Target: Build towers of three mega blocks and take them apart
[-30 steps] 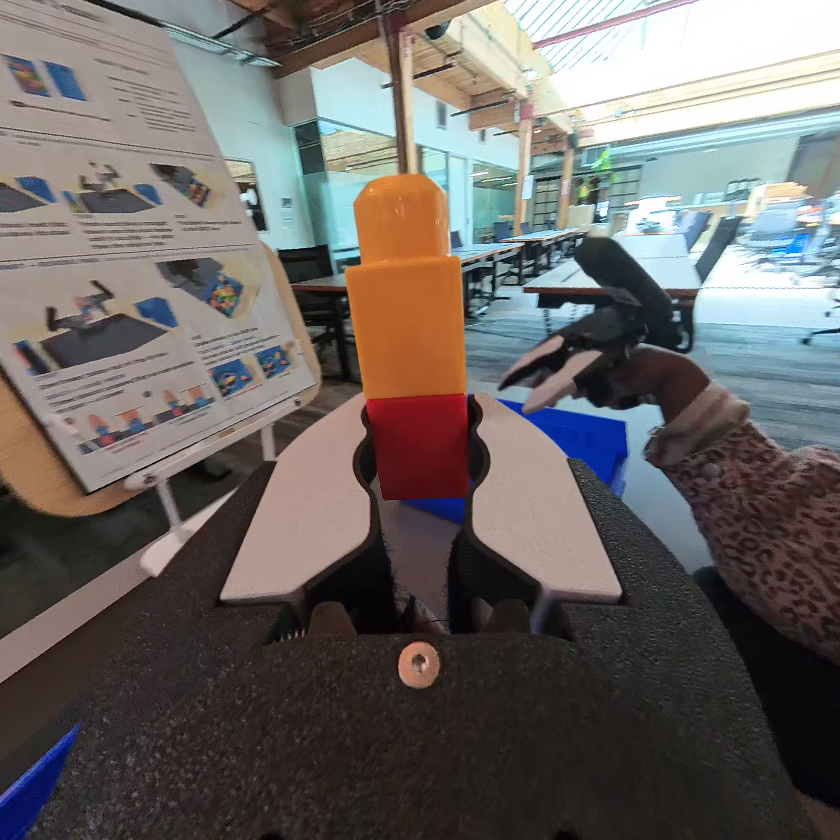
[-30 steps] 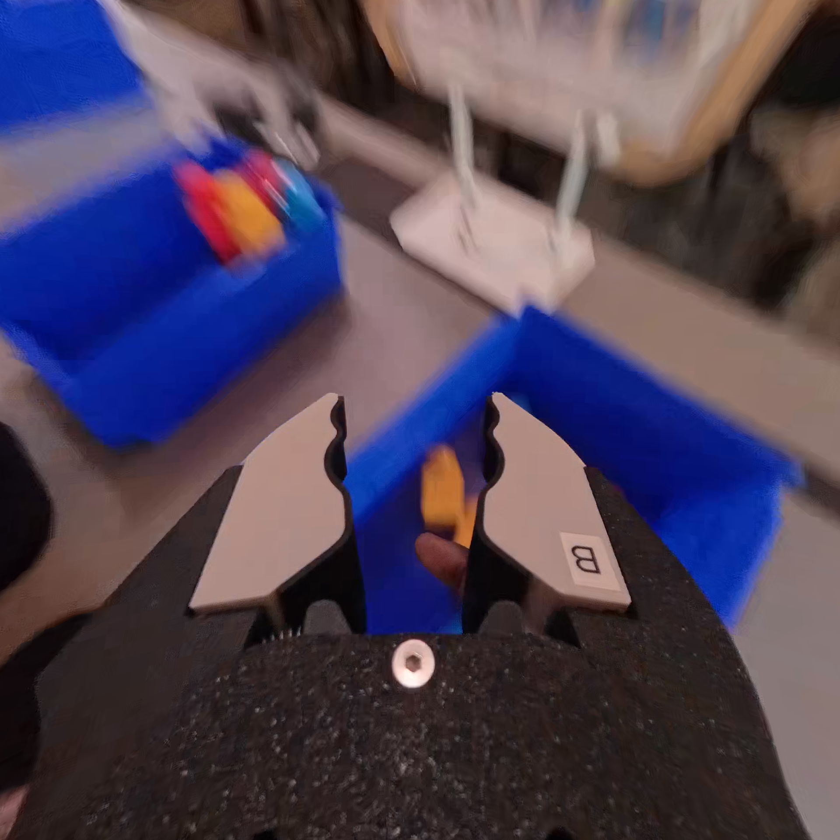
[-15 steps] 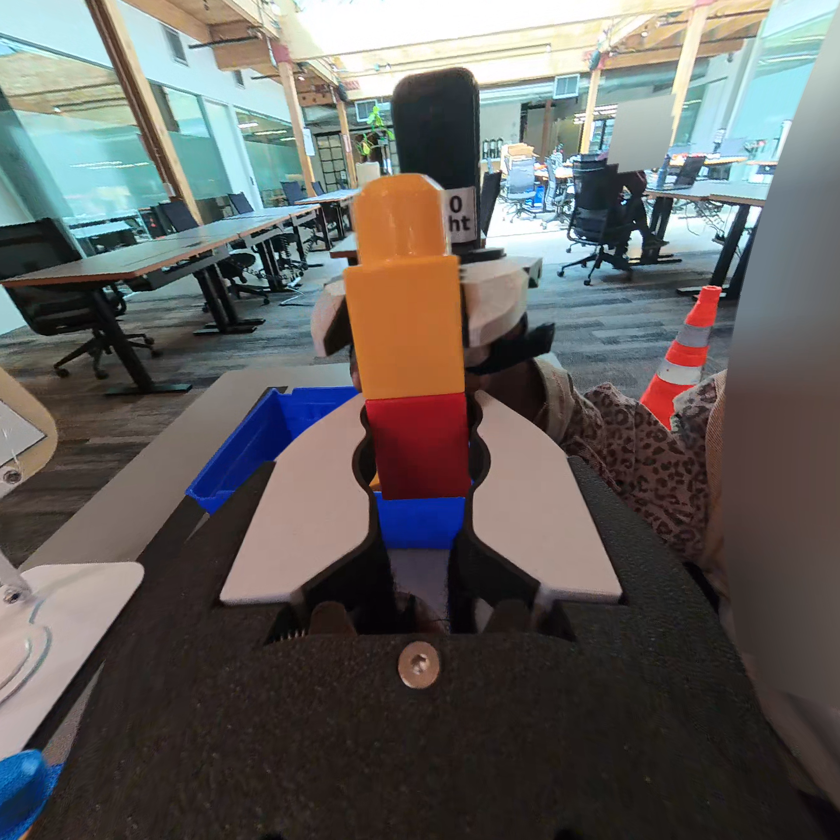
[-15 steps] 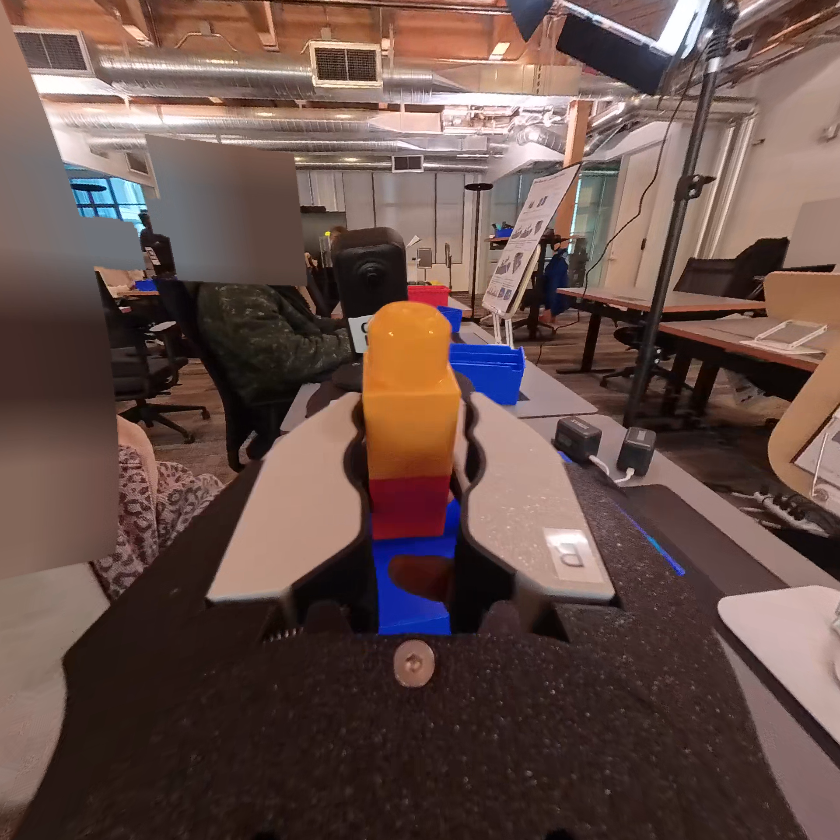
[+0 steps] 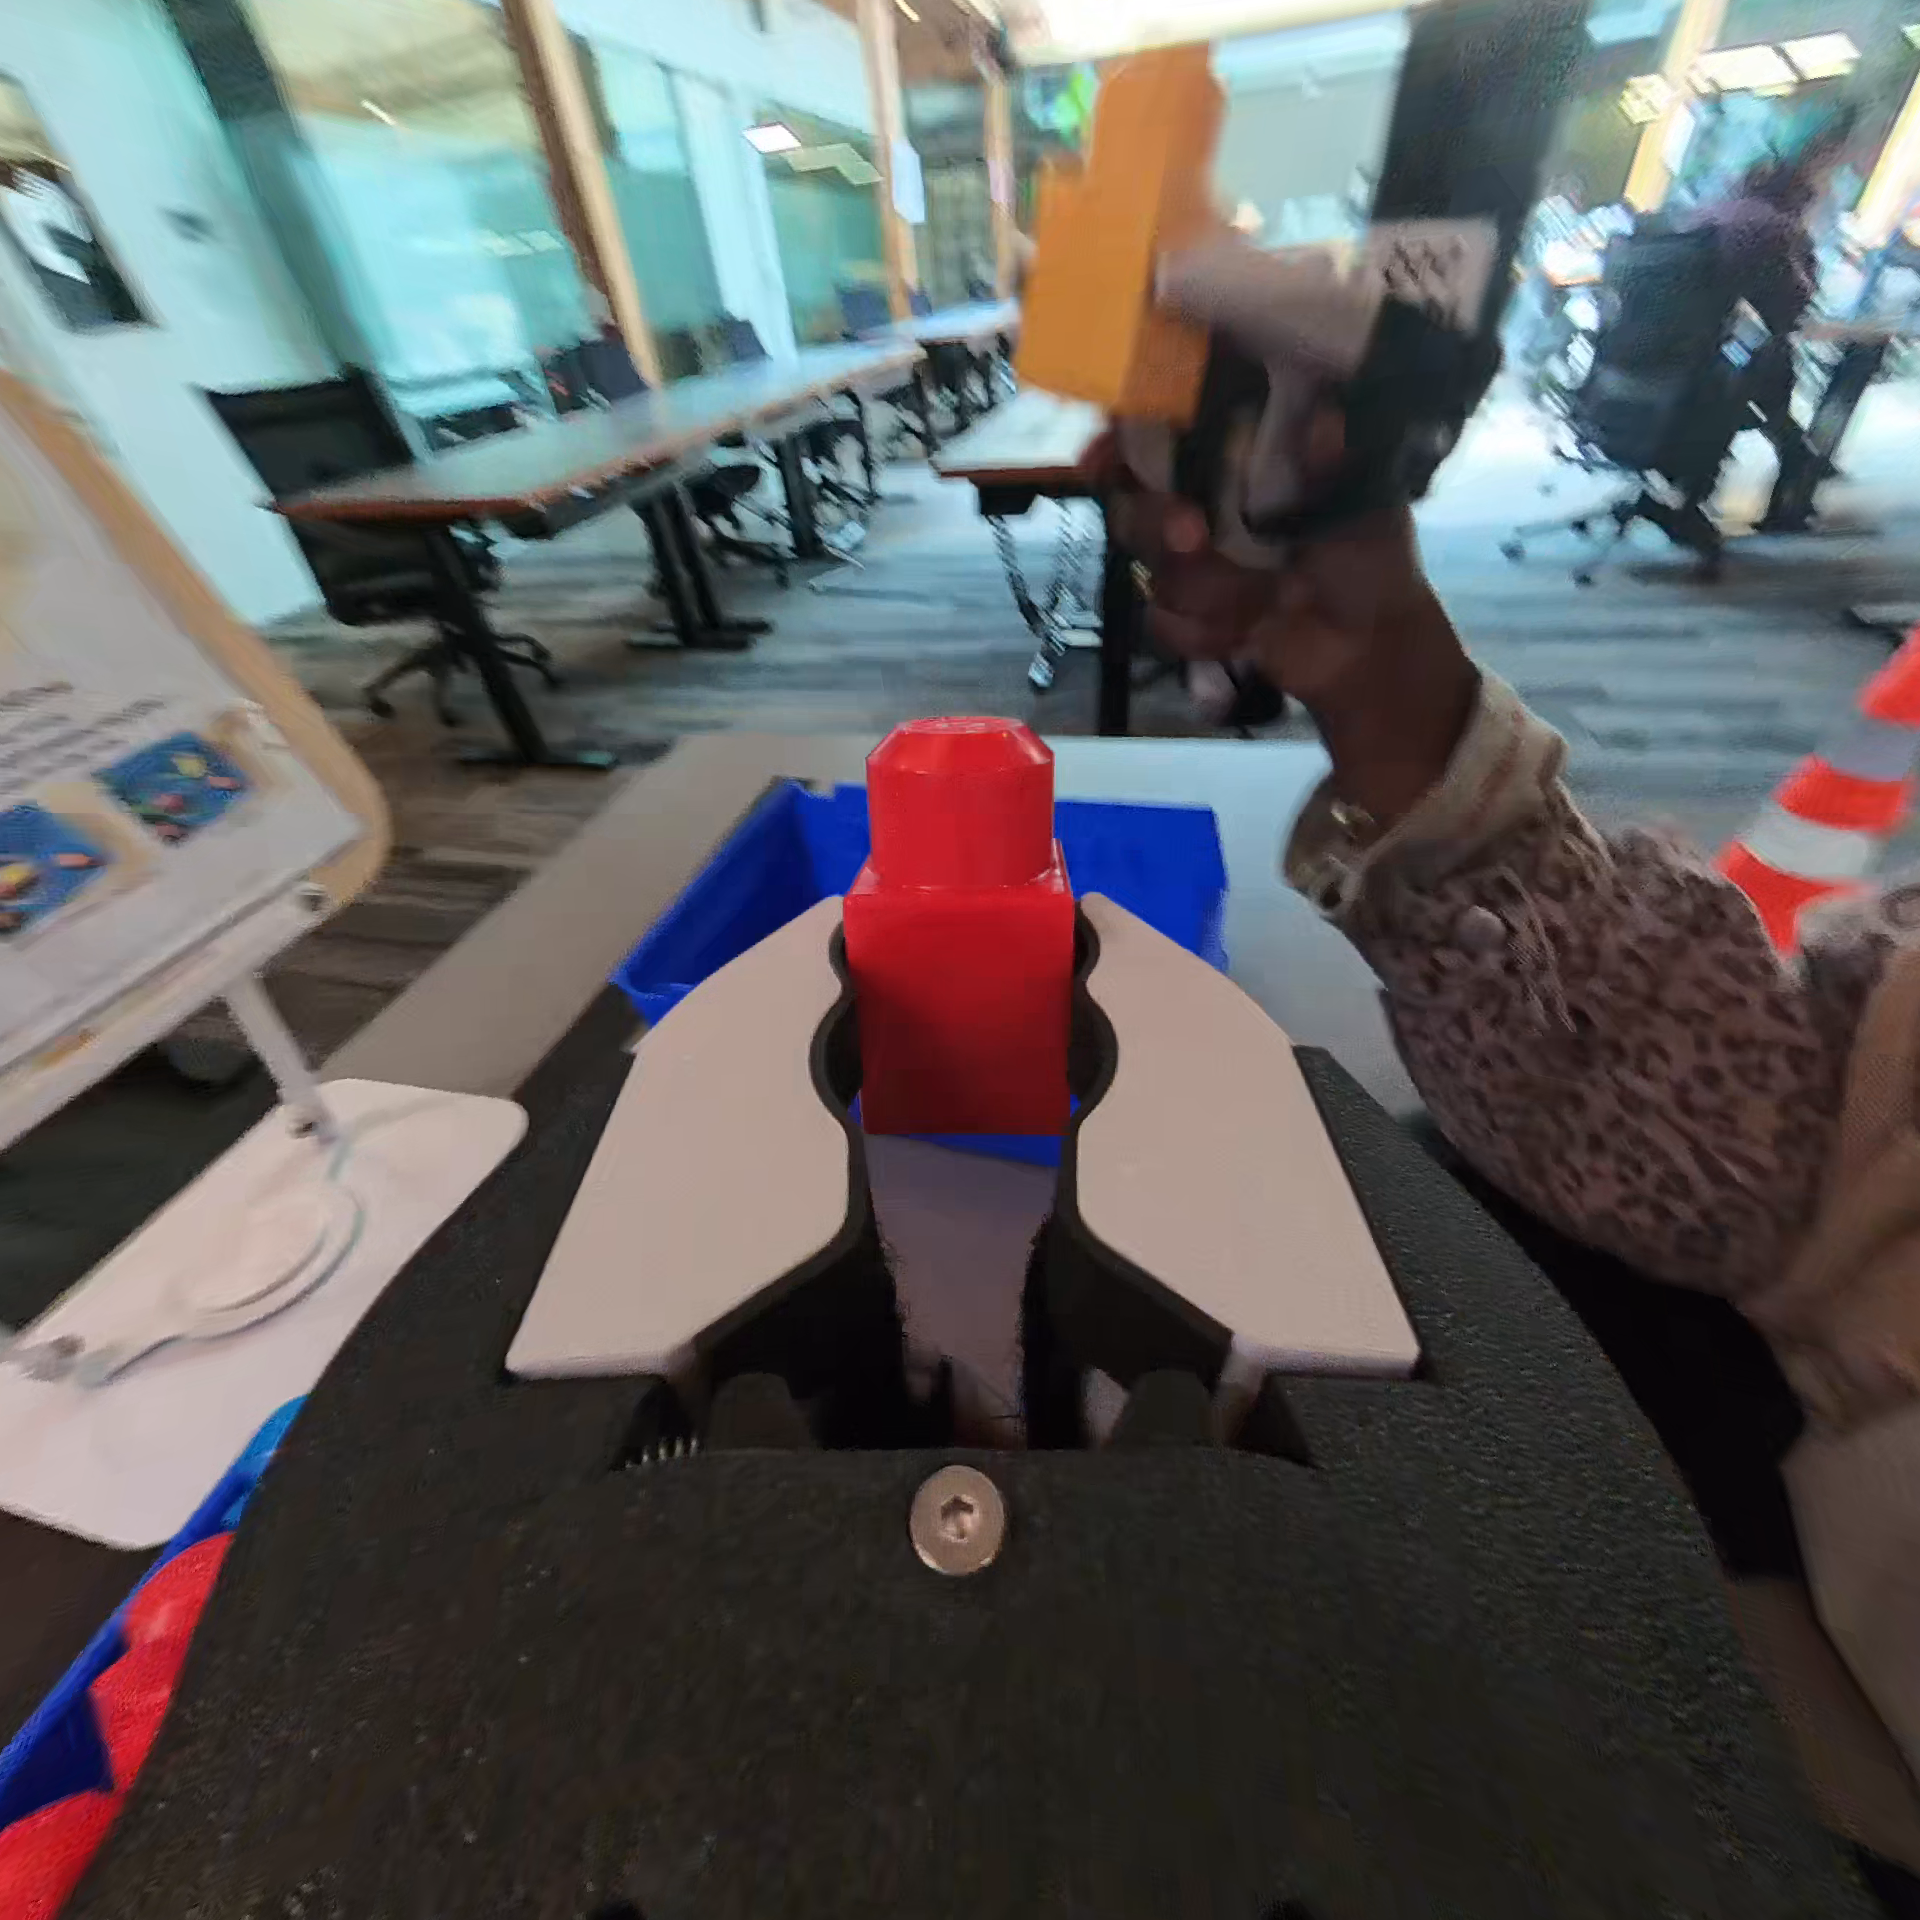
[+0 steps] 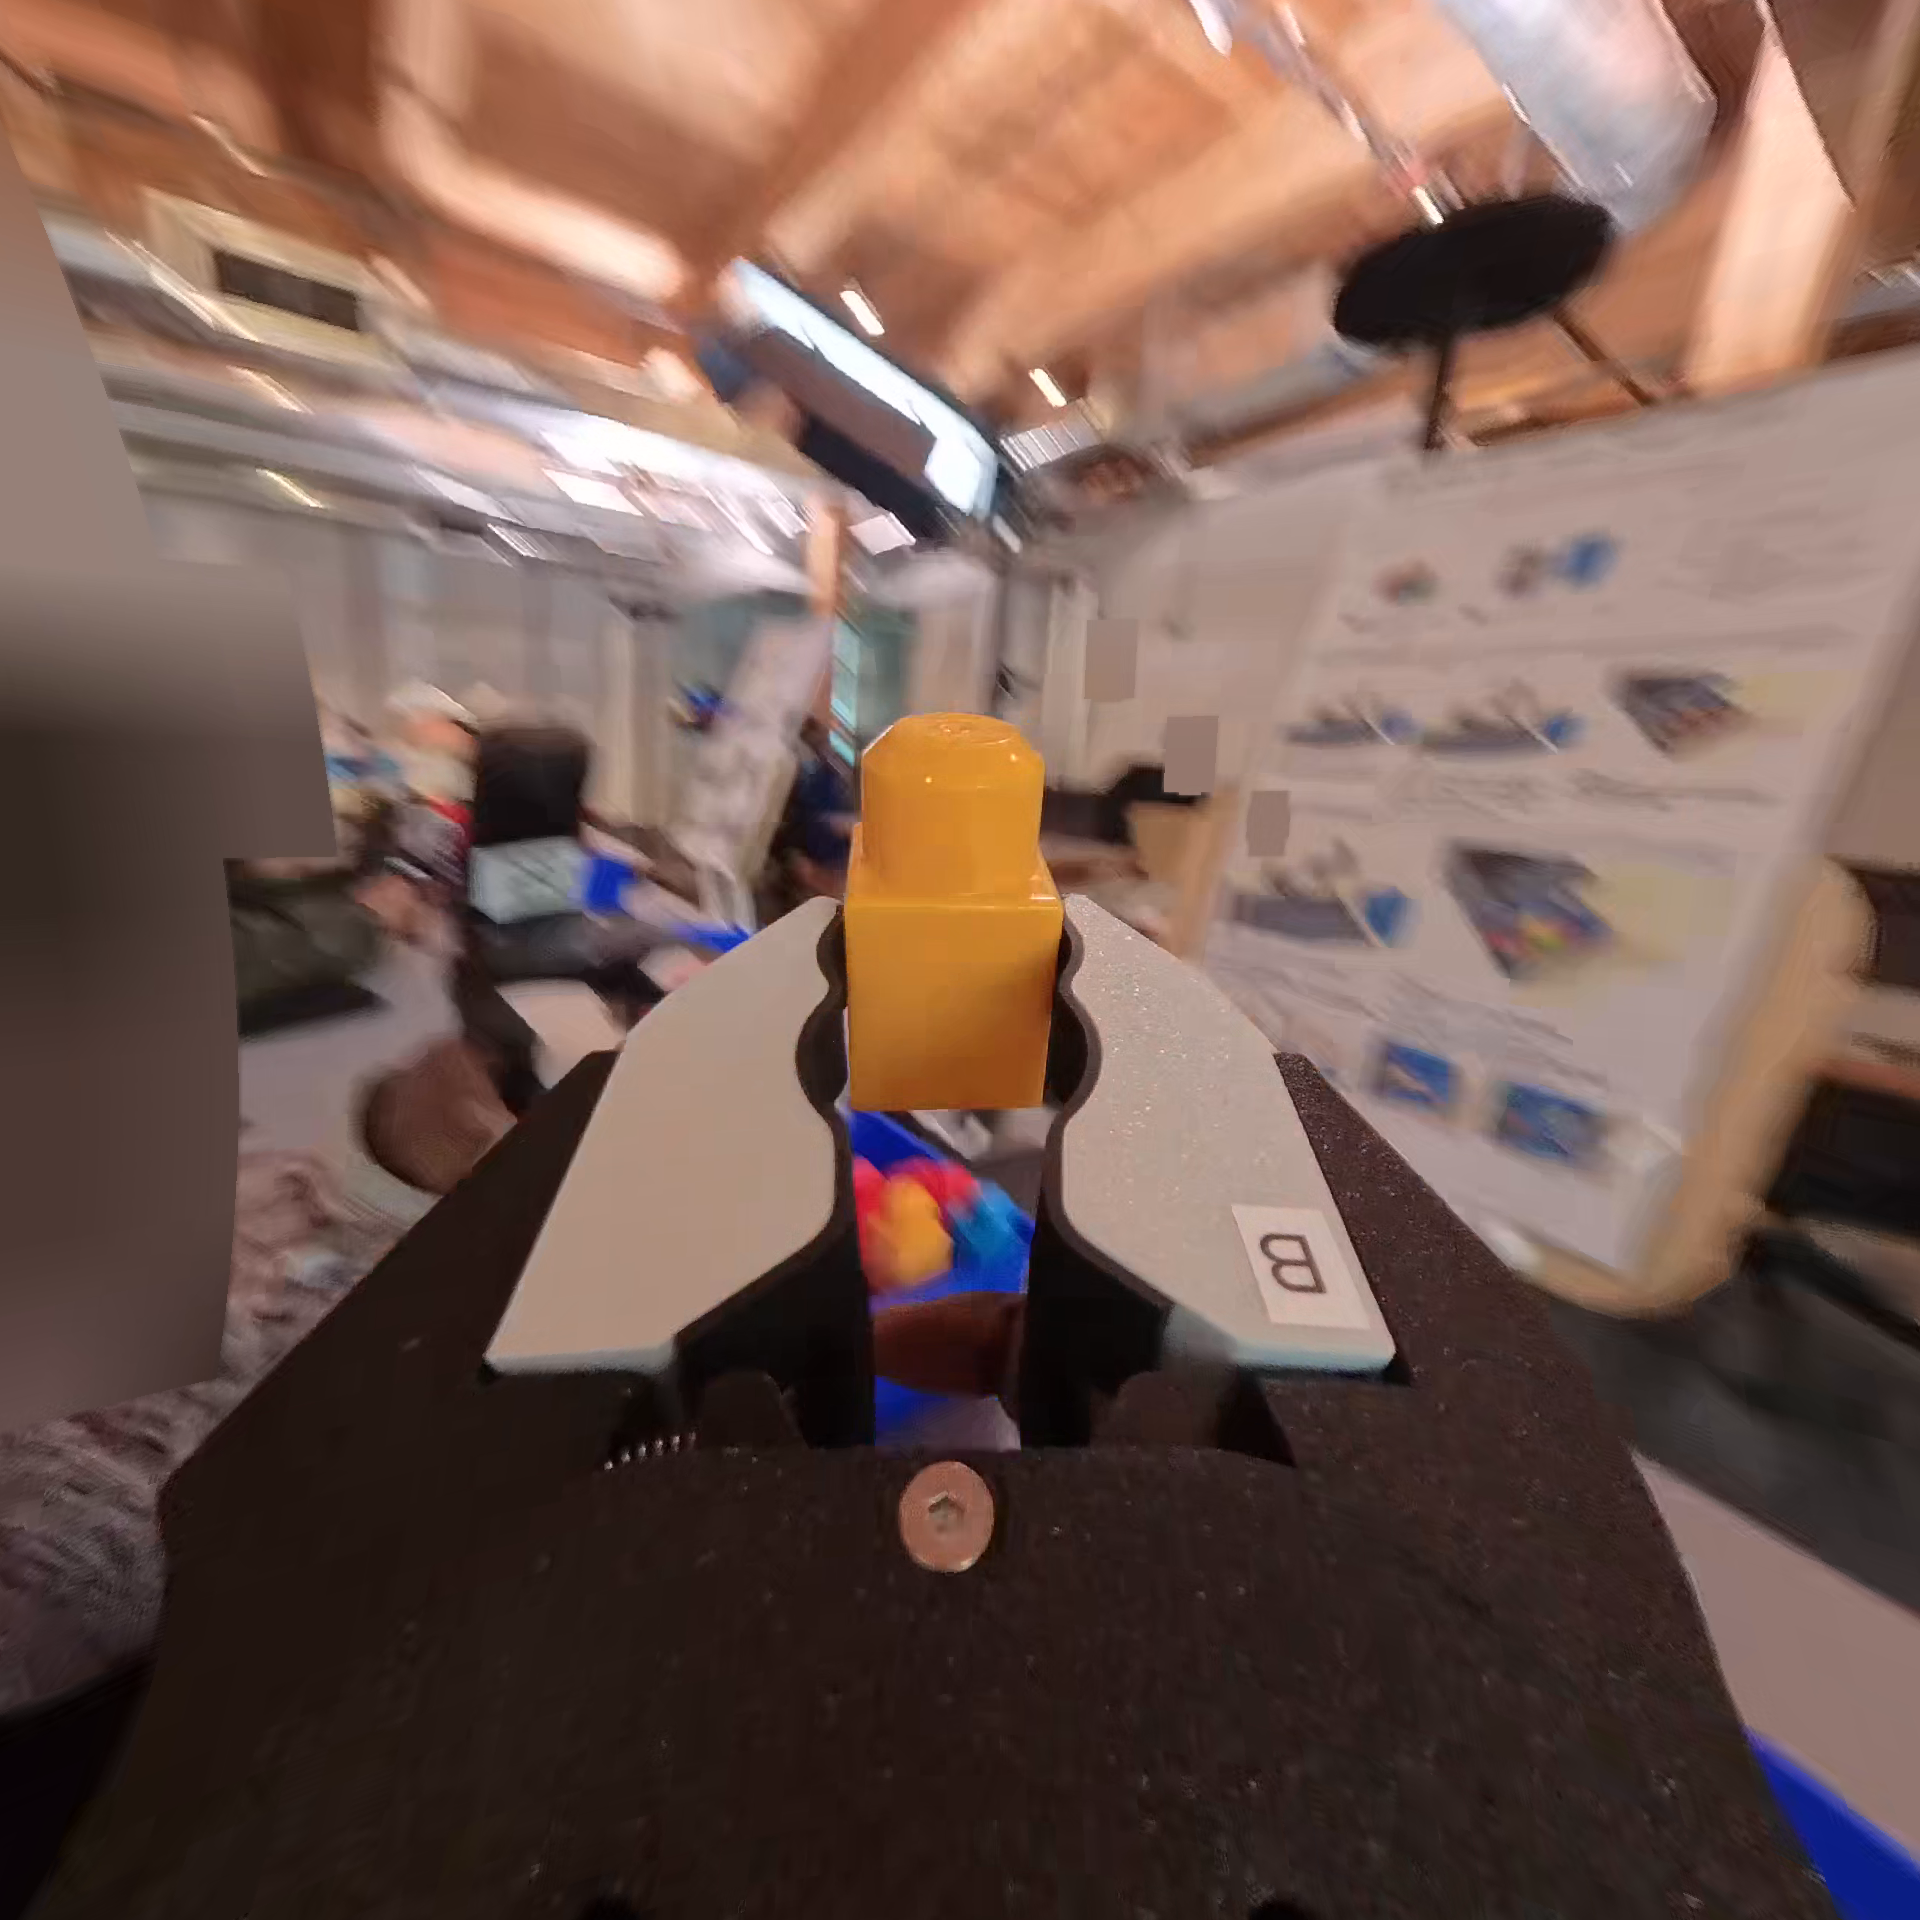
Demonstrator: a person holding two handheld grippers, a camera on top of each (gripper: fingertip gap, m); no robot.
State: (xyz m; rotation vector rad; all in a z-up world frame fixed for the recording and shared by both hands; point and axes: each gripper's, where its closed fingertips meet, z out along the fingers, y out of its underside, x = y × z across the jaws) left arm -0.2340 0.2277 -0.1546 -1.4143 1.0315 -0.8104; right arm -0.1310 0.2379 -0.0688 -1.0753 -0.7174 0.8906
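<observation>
My left gripper [image 5: 961,997] is shut on a red mega block [image 5: 958,956], held upright with its stud on top. A thin blue edge [image 5: 961,1145] shows just under it, perhaps a blue block. My right gripper [image 6: 948,987] is shut on an orange mega block [image 6: 945,966], also stud up. In the left wrist view the right gripper [image 5: 1340,343] is raised up and to the right, with the orange block [image 5: 1117,270] blurred in it, well clear of the red block.
A blue bin [image 5: 748,904] sits on the grey table [image 5: 499,987] behind the red block. Another blue bin with loose blocks [image 6: 925,1221] shows below the right gripper. An instruction board on a white stand [image 5: 260,1226] is at the left. A person's patterned sleeve [image 5: 1621,1039] is at the right. Across from one pair of fingers to the other is roughly 15 cm.
The right gripper closed on the orange block atop the red one, pulled it off, and lifted it up and away. The left gripper kept hold of the red block.
</observation>
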